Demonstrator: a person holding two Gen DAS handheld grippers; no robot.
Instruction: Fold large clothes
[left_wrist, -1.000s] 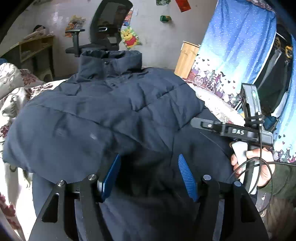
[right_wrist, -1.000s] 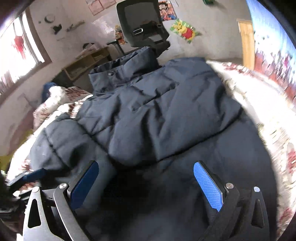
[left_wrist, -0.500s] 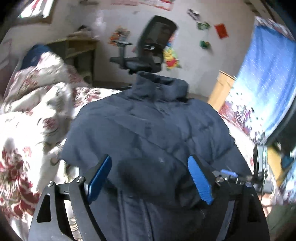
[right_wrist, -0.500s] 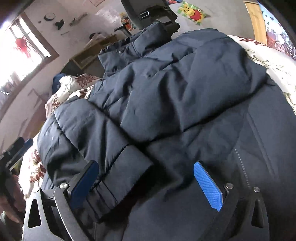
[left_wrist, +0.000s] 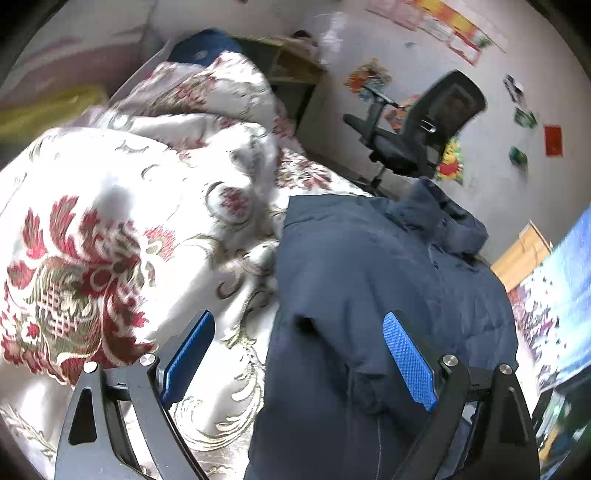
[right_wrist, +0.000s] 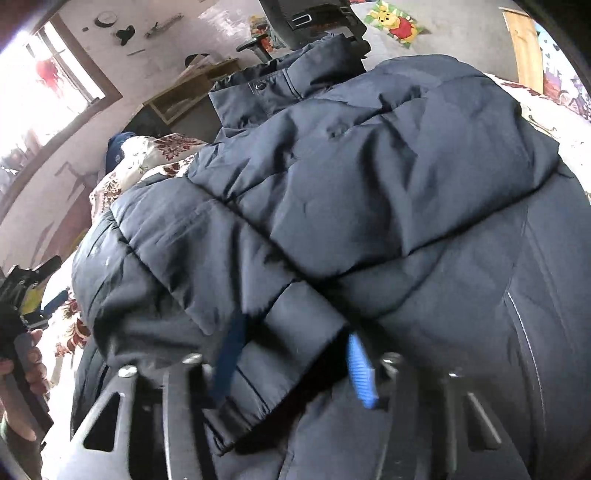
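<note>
Right wrist view: right gripper (right_wrist: 295, 362) jaws just closing on jacket (right_wrist: 369, 184) sleeve cuff (right_wrist: 288, 354). Left gripper (left_wrist: 299, 354) opening wide, empty, over jacket edge and floral quilt (left_wrist: 110, 240).

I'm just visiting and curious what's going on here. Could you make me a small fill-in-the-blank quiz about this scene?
1. The dark blue padded jacket lies on a bed cover with a ___ pattern.
2. The right gripper has its pads around the cuff of a ___.
3. The left gripper holds ___.
4. Beyond the jacket's collar stands a black office ___.

Missing words: floral; sleeve; nothing; chair
</note>
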